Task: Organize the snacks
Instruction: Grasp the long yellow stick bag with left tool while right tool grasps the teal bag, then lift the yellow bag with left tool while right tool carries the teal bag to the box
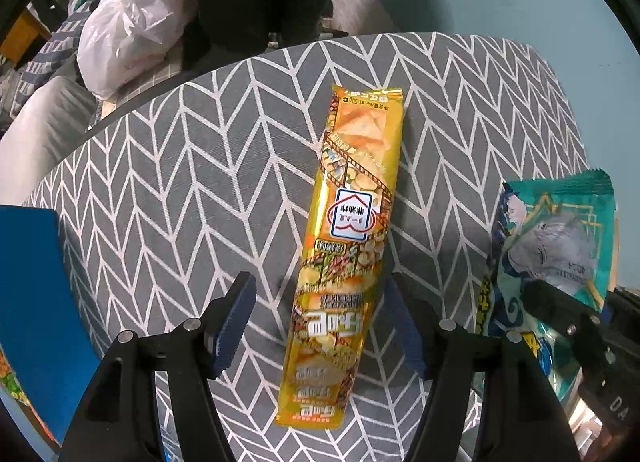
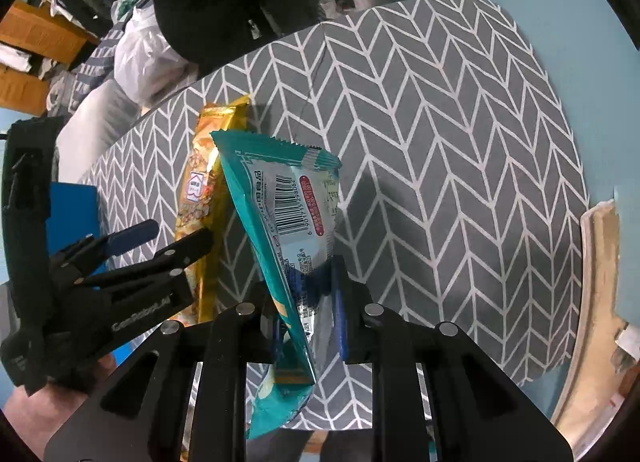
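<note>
Grey herringbone cloth on surface [image 1: 168, 166], blue box [image 1: 28, 302] at left edge, white plastic bag [image 1: 128, 30] behind.

Risks: yellow snack pack [image 1: 348, 246] long, glossy; pinch near one end likely lets far end droop or slip from pads. Teal snack packet [image 2: 280, 214] held by lower part only; could swing, brush yellow pack, or slide out if squeezed film gives.

Pose: left tool [image 1: 320, 322] aimed straight down, half-spread, straddling lower part of yellow pack lying flat, pads not pressing. Right tool [image 2: 308, 314] steeply down, clamped on teal packet, lifted off surface.
</note>
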A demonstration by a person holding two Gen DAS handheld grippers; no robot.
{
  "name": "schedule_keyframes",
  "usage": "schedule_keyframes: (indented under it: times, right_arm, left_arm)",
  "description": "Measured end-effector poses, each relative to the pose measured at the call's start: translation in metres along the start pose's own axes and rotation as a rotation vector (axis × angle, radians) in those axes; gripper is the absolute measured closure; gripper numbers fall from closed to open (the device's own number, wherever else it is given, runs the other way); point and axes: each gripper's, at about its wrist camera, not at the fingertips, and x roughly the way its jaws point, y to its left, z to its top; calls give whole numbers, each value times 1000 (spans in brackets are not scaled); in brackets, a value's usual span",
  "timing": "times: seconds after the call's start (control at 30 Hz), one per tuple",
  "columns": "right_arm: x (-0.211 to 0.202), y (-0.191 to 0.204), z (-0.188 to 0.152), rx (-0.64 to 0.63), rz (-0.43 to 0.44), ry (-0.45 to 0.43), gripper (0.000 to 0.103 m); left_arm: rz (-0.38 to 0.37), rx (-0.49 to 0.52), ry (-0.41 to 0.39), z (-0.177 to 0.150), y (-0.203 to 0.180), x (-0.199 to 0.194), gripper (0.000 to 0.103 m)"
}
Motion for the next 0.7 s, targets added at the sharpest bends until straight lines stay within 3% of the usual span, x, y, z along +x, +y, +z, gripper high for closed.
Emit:
schedule_keyframes:
  times: [0.07,0.17,0.7]
  right_arm:
    - [2,0,0,-1,-1,5,86]
    - [5,1,1,-6,2,9,86]
    - [-9,17,2,-71,5,-12,86]
  left_arm:
    - [-4,-4,2,1,-2,3,36]
    - [-26,-9,17,4,-1,9,67]
    - [-1,-69,-41,-24,30,-36,72]
